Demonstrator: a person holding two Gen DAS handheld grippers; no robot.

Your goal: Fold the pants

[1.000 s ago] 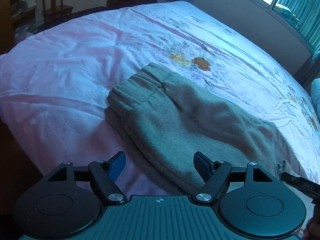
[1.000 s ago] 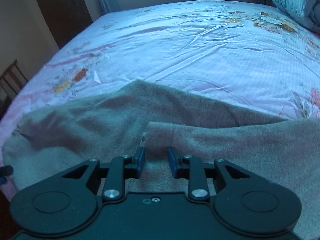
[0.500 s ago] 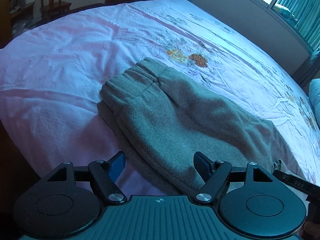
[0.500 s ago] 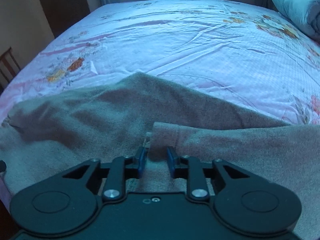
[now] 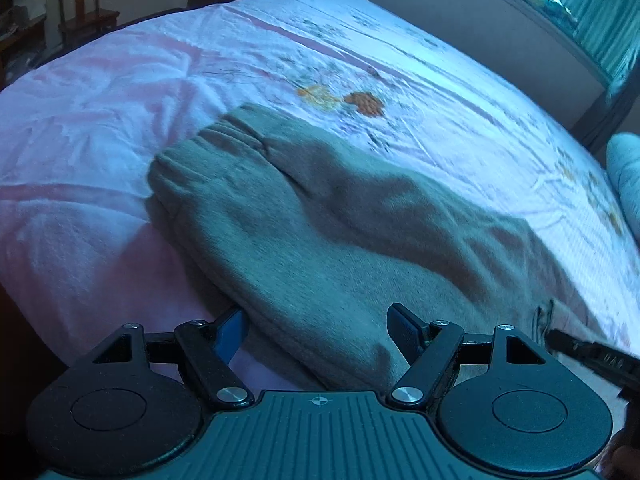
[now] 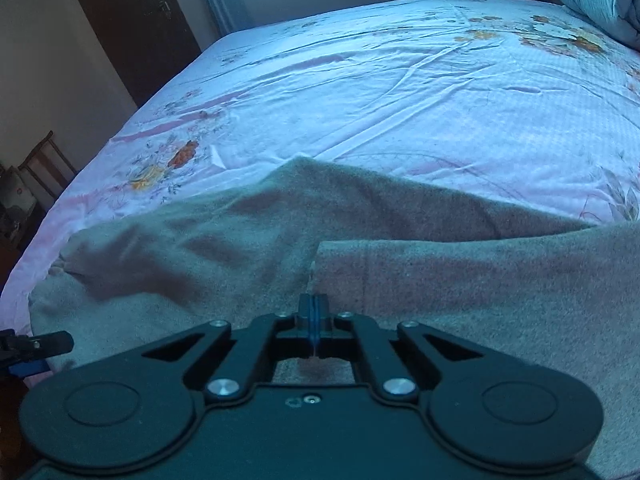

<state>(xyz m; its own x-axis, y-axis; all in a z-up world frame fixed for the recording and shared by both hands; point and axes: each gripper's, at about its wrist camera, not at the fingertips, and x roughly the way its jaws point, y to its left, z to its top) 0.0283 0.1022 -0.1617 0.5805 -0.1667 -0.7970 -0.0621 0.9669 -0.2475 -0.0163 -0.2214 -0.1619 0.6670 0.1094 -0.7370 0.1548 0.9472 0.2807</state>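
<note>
Right now our right gripper (image 6: pixel 315 312) has its blue pads pressed flat together at the grey fleece pants (image 6: pixel 440 280), whether pinching fabric we cannot tell. Our left gripper (image 5: pixel 318 326) gapes wide astride the pants' near edge. They lie folded lengthwise on the floral bedsheet (image 5: pixel 120 100).
</note>
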